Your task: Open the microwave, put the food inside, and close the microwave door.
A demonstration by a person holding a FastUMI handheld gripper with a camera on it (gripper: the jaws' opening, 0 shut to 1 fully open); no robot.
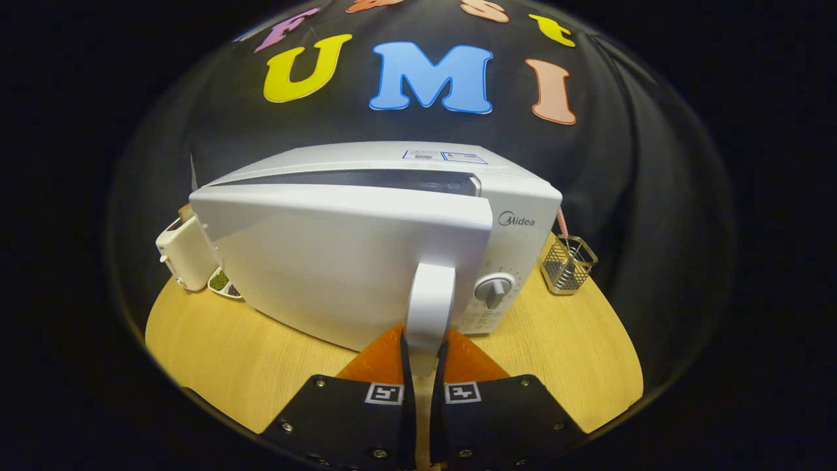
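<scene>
1. Microwave (366, 261), smooth white and boxy, fills the desk's (575, 366) middle, long axis across it, door (340, 261) ajar.
2. Gripper (424, 356) has its fingers pinched on the upright door handle (430, 307).
3. Bare wood lies either side; a wire basket (567, 263) and a cream toaster (185, 254) stand near the far corners.

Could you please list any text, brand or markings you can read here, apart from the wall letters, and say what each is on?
"Midea": on the microwave front, above the dial.
Stickers on the microwave top: too small to read.
Print around and below the dial: too small to read.
Square coded markers on the tool, shut on the door handle: no words.
</scene>
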